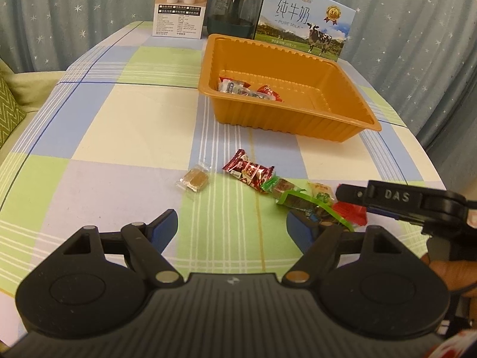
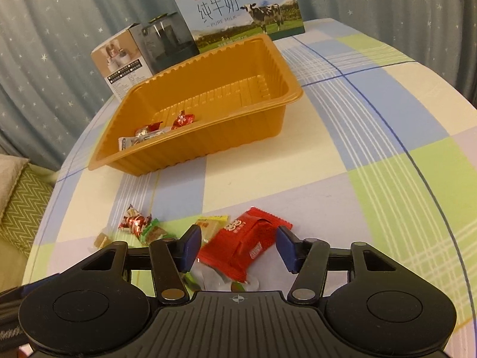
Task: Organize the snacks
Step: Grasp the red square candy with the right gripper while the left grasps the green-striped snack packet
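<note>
An orange tray (image 1: 293,126) (image 2: 208,140) stands mid-table with a few wrapped candies (image 1: 247,89) in its near corner. Loose snacks lie in a row in front of it: a clear-wrapped brown candy (image 1: 195,180), a red-and-silver candy (image 1: 249,171), green-wrapped pieces (image 1: 281,186) and a yellow packet (image 2: 210,223). My left gripper (image 1: 232,226) is open just above the cloth with nothing between its fingers; the green wrappers lie by its right finger. My right gripper (image 2: 238,246) straddles a red packet (image 2: 243,243), its pads close beside the packet but not visibly pressing.
At the table's far edge stand a blue milk carton box (image 1: 307,26), a dark glass kettle (image 1: 232,9) and a white product box (image 1: 182,6). A starred curtain hangs behind. A green cushion (image 1: 9,110) lies off the table's left edge.
</note>
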Demonstrator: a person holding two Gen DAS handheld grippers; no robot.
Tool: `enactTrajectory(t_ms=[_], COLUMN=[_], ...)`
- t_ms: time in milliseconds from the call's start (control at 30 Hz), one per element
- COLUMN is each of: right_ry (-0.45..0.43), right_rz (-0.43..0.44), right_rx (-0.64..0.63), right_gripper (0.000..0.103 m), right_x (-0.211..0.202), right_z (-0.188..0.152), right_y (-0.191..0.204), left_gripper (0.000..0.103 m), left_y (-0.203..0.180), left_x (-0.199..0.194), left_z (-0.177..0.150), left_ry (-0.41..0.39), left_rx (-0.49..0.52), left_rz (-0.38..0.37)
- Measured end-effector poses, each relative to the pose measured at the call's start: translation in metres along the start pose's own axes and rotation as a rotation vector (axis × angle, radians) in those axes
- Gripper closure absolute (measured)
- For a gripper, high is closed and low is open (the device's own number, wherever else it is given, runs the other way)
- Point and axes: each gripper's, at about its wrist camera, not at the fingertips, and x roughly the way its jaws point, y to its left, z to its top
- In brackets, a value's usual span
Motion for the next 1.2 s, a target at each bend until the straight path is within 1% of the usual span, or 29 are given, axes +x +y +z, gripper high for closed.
enactTrajectory(t_ms=[67,200,233,267,467,667,833,900,933,1067,1133,1200], right_ry=[0.004,0.003,0.002,0.001,0.013,0.053,0.077,0.076,0.058,-0.012,-0.028,-0.032], right_rz=[-0.015,-0.018,-0.021,-0.026,-0.03,0.058,0.122,0.131,0.113,0.02,-0.01,-0.019], right_rx=[-0.001,-0.027,-0.036,-0.049,-0.147,-0.193,-0.2,-0.177,-0.171,-0.148,-0.145,-0.139], right_gripper=[0.057,0.063,0.066,0.072,0.075,0.076,0.076,0.076,0.076,0.076,0.076,0.076], right_x=[0.004,0.003,0.002,0.001,-0.009,-0.024,-0.033,-0.036,-0.04,-0.052,-0.053,-0.054], right_z=[0.0,-0.002,-0.002,-0.002,-0.008,-0.029,-0.048,-0.05,-0.05,-0.046,-0.044,-0.043], right_y=[0.0,-0.001,-0.002,-0.002,-0.003,0.004,0.013,0.01,0.008,-0.006,-0.013,-0.019], left_gripper=[0.025,0.025,0.025,0.025,0.025,0.025,0.025,0.028,0.03,0.044,0.048,0.054], left_y=[0.001,0.001,0.001,0.0,-0.002,0.0,-0.002,-0.006,-0.008,-0.02,-0.029,-0.038], left_x=[0.002,0.003,0.003,0.004,0.004,0.003,0.002,0.003,0.005,0.014,0.019,0.026], left_z=[-0.001,-0.002,-0.002,-0.002,-0.005,-0.007,-0.009,-0.01,-0.01,-0.01,-0.01,-0.009], left_ry=[0.004,0.007,0.008,0.01,0.017,0.019,0.012,0.014,0.018,0.037,0.046,0.053], left_rx=[-0.004,-0.001,-0.002,-0.002,-0.001,-0.01,-0.016,-0.012,-0.008,0.02,0.031,0.05], left_rz=[0.003,0.0,-0.004,-0.008,-0.016,-0.026,-0.077,-0.1,-0.113,-0.15,-0.167,-0.175])
